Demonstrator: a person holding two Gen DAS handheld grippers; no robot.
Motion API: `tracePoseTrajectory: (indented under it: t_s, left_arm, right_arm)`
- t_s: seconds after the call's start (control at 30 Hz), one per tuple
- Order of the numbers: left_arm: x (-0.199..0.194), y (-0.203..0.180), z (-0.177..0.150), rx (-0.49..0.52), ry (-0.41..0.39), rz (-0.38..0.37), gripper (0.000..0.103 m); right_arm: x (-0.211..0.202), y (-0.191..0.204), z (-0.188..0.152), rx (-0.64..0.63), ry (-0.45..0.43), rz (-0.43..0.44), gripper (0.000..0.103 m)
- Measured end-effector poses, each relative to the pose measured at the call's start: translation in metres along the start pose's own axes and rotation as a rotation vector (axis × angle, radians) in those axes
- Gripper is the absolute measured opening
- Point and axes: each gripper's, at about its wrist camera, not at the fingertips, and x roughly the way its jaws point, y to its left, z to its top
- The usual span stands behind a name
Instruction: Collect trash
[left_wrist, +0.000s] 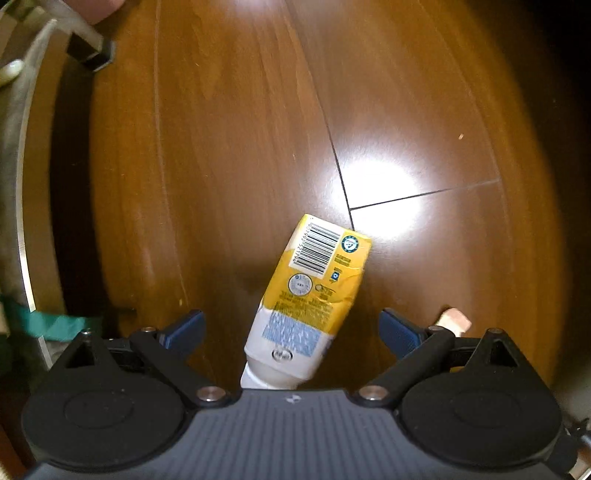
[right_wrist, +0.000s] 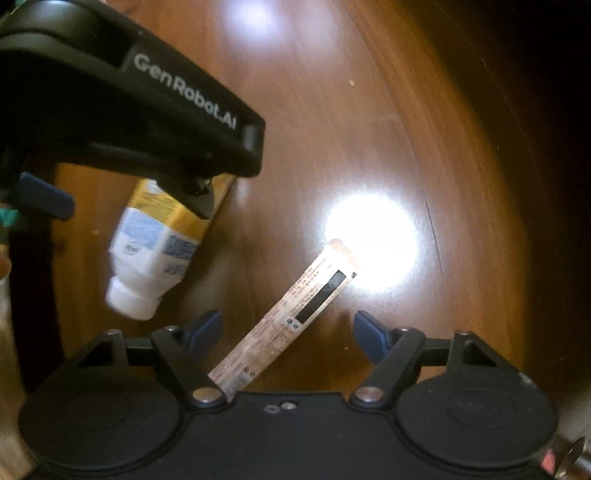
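A squeezed yellow and white tube (left_wrist: 312, 291) with a white cap lies on the wooden floor (left_wrist: 221, 147), between the blue fingertips of my open left gripper (left_wrist: 291, 330), untouched. It also shows in the right wrist view (right_wrist: 159, 243), partly under the left gripper's black body (right_wrist: 155, 110). A long tan sachet wrapper (right_wrist: 291, 317) lies on the floor between the spread fingertips of my open right gripper (right_wrist: 288, 328). The wrapper's end (left_wrist: 454, 321) peeks out beside the left gripper's right finger.
A metal-rimmed round bin (left_wrist: 22, 221) with a green liner (left_wrist: 48, 325) stands at the left. A chair or table leg (left_wrist: 92, 51) is at the top left. A bright light glare (right_wrist: 369, 240) sits on the floor. A small crumb (left_wrist: 461, 136) lies to the right.
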Motion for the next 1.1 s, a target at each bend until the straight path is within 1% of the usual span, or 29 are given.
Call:
tracePoseTrajectory:
  t_s: [0.13, 0.2, 0.23, 0.27, 0.33, 0.57, 0.67, 0.77, 0.87, 0.9, 0.97, 1.1]
  left_arm:
    - [0.014, 0.0, 0.0, 0.017, -0.008, 0.001, 0.1]
    - [0.018, 0.0, -0.002, 0.016, -0.01, 0.001, 0.095]
    - [0.02, 0.0, -0.003, 0.018, -0.009, 0.002, 0.086]
    - [0.021, 0.0, -0.003, 0.018, -0.005, 0.0, 0.072]
    - [0.025, -0.001, -0.005, 0.014, 0.012, -0.007, 0.062]
    - [0.02, -0.006, -0.013, 0.01, 0.004, 0.026, 0.059]
    - [0.011, -0.007, -0.019, -0.011, 0.017, 0.035, 0.058]
    - [-0.008, -0.002, -0.025, -0.047, 0.034, 0.03, 0.056]
    - [-0.041, 0.001, -0.033, -0.083, 0.024, 0.007, 0.056]
    - [-0.054, 0.001, -0.037, -0.093, 0.018, 0.0, 0.055]
    - [-0.082, 0.003, -0.044, -0.113, 0.005, -0.016, 0.055]
    - [-0.148, 0.007, -0.06, -0.134, -0.036, -0.031, 0.055]
  right_arm:
    - [0.017, 0.003, -0.001, 0.045, 0.013, -0.056, 0.061]
    - [0.017, 0.004, -0.002, 0.054, -0.001, -0.075, 0.061]
    - [0.017, 0.005, -0.002, 0.053, -0.008, -0.078, 0.058]
    - [0.018, 0.008, -0.003, 0.049, -0.017, -0.078, 0.05]
    - [0.014, 0.009, -0.004, 0.04, -0.037, -0.094, 0.038]
    - [0.01, 0.002, 0.0, 0.039, -0.022, -0.081, 0.027]
    - [-0.002, -0.006, 0.002, 0.027, -0.034, -0.079, 0.025]
    - [-0.025, -0.015, 0.003, 0.017, -0.046, -0.077, 0.022]
    - [-0.059, -0.027, 0.003, 0.005, -0.058, -0.069, 0.019]
    - [-0.074, -0.032, 0.003, 0.005, -0.064, -0.063, 0.017]
    - [-0.103, -0.037, 0.007, 0.001, -0.086, -0.052, 0.007]
    - [-0.166, -0.049, 0.017, -0.028, -0.151, -0.042, 0.006]
